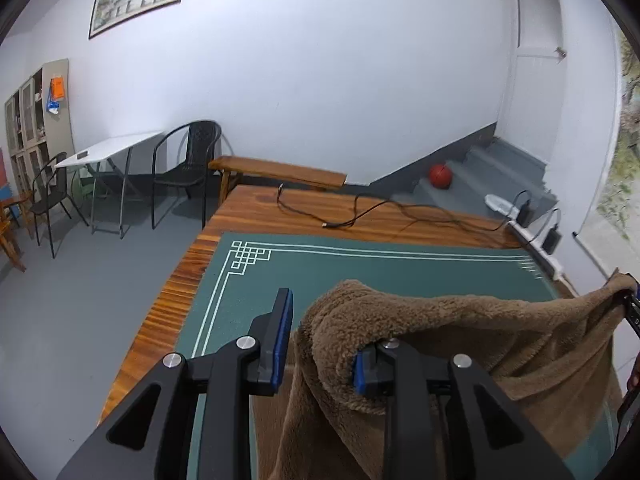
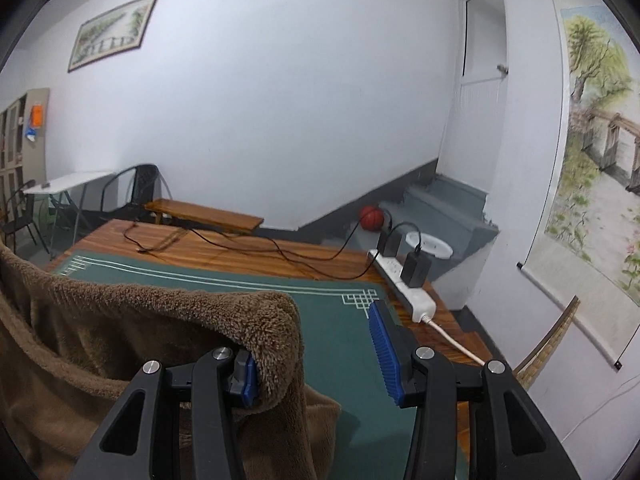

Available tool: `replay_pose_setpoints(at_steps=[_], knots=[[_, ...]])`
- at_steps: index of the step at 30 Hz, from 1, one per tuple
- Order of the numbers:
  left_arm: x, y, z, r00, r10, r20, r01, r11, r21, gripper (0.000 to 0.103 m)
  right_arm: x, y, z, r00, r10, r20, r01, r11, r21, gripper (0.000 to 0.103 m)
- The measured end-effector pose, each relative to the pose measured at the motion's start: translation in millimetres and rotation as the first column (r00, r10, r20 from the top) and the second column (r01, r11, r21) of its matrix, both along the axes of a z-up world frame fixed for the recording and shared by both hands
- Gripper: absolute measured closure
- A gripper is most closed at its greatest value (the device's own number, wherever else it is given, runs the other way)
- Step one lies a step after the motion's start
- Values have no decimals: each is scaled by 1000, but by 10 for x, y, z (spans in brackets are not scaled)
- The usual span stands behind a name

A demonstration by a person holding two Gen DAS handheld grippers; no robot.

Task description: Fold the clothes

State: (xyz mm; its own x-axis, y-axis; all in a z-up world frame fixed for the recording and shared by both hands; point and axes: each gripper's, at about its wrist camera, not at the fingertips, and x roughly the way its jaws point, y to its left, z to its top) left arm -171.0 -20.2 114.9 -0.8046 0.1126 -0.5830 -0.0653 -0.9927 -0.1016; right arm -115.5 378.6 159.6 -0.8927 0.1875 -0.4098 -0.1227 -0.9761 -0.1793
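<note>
A brown fleece garment (image 1: 460,332) hangs slung between my two grippers above the green mat (image 1: 360,272). My left gripper (image 1: 320,344) is open. The garment's edge drapes over its right finger, and its left finger (image 1: 282,328) is bare. In the right wrist view the garment (image 2: 120,320) drapes over the left finger of my open right gripper (image 2: 316,356), while the right finger (image 2: 384,352) is bare. The right gripper (image 1: 630,304) also shows at the right edge of the left wrist view, with the garment's corner on it.
The mat lies on a wooden table (image 1: 304,208) with black cables (image 1: 360,216) across its far side. A white power strip (image 2: 404,288) with chargers sits at the right edge. A wooden bench (image 1: 276,172), chairs, a white folding table and an orange ball (image 1: 440,176) on the steps stand beyond.
</note>
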Motion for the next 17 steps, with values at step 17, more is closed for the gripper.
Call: replay_pose_setpoints(at_steps=[17], knots=[[-971, 194, -1031, 972, 31, 232, -3, 993, -120, 73, -976, 39, -988, 960, -16, 281, 25, 999, -28, 54]])
